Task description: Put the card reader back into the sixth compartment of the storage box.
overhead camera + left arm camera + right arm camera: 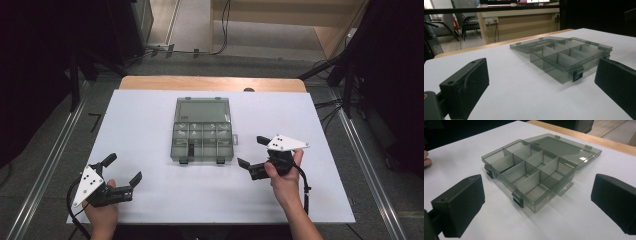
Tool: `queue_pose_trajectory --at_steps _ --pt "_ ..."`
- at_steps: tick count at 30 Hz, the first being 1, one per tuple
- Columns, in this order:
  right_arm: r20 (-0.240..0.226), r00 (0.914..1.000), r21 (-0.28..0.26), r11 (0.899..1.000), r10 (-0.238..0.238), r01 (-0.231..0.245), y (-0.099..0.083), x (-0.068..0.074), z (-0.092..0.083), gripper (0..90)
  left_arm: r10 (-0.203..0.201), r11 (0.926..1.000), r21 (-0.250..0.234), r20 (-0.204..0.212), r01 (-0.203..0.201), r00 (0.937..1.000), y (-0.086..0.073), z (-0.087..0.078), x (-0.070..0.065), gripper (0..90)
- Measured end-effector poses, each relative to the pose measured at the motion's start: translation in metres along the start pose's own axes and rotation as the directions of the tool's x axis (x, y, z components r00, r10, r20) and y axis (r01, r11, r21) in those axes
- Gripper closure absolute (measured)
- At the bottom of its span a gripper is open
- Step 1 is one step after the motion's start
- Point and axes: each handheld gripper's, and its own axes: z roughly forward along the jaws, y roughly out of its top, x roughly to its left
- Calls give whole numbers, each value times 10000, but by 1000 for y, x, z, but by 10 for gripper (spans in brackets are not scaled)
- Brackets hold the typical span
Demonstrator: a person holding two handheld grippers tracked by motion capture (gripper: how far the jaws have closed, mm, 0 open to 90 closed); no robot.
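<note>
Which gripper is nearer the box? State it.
Right. The right gripper sits just off the box's near right corner; the left gripper is farther, toward the near left.

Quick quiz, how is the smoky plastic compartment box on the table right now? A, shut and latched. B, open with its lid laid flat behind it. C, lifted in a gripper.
B: the compartment box shows bare dividers, its lid flat on the table.

Left gripper (122,168) gapes wide; right gripper (251,151) likewise.
</note>
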Motion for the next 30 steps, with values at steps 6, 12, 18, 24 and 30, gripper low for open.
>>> queue_pose_trajectory --at_steps 6,12,18,24,30 --pt "122 9997 -238 9995 191 -189 -12 -5 -13 0 2 10000 -9 0 -2 10000 0 0 0 0" --pt "317 9985 -523 9977 437 -420 -25 -12 -31 0 -5 10000 -2 -18 5 10000 0 0 0 0" --pt "468 9975 -762 9958 537 -500 -33 -16 -44 0 -19 10000 2 -15 19 10000 0 0 0 0" --pt "612 9958 -913 9939 680 -623 -43 -20 -56 0 -40 10000 -14 -14 40 10000 0 0 0 0" --pt "745 9945 -1176 9910 732 -641 -51 -25 -69 0 -31 10000 4 -8 31 10000 0 0 0 0"
